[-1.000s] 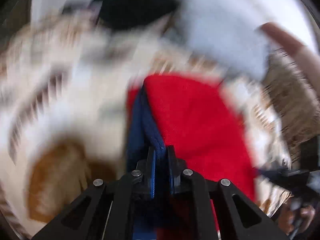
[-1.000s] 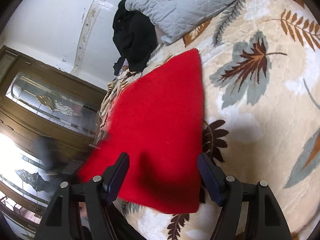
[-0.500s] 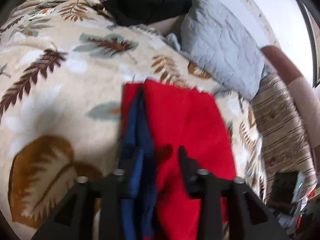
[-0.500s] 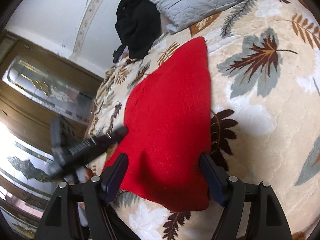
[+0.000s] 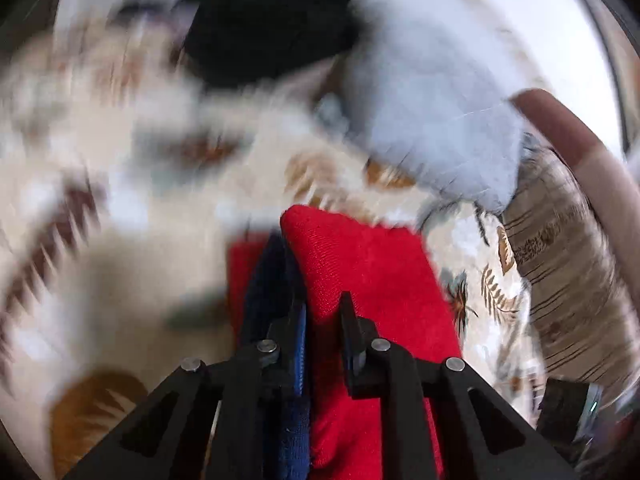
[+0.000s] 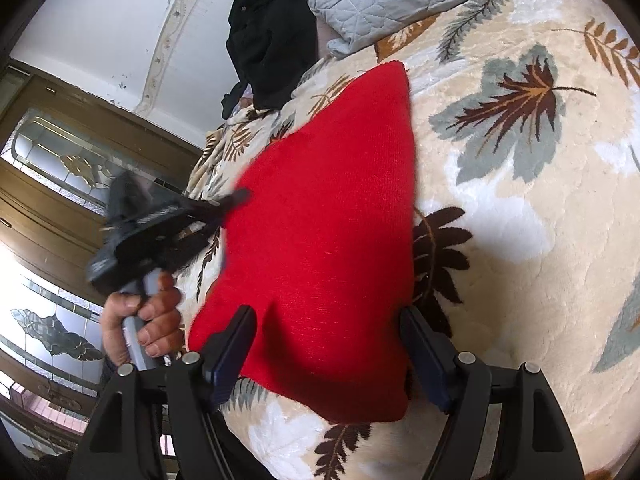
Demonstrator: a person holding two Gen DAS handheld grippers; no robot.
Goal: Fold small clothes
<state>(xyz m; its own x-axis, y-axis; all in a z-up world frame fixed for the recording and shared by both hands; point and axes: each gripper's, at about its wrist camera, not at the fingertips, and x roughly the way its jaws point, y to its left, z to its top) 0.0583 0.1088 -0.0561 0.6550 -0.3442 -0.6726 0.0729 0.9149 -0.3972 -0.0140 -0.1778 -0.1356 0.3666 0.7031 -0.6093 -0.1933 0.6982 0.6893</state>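
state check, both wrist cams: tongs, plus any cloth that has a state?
left tongs: just been closing, shut on the red garment at its edge
right tongs: open, straddling the garment's near end, no grip
red garment: spread on the bedspread, one edge pinched
black clothes: heaped, unfolded

Daylit and bright in both views. Left wrist view smeared by motion blur: leaf-print blanket (image 5: 120,208) streaked, black bundle (image 5: 264,20) and grey pillow (image 5: 436,120) soft-edged, only the red cloth (image 5: 372,272) near centre fairly crisp. Right wrist view sharp across the bedding, blurred only on the left gripper (image 6: 240,196). Blown-out glare at the glass door panels (image 6: 24,276) on the left edge. Soft shadow along the red cloth's near edge. Strong fisheye bending throughout, black vignette at the corners.
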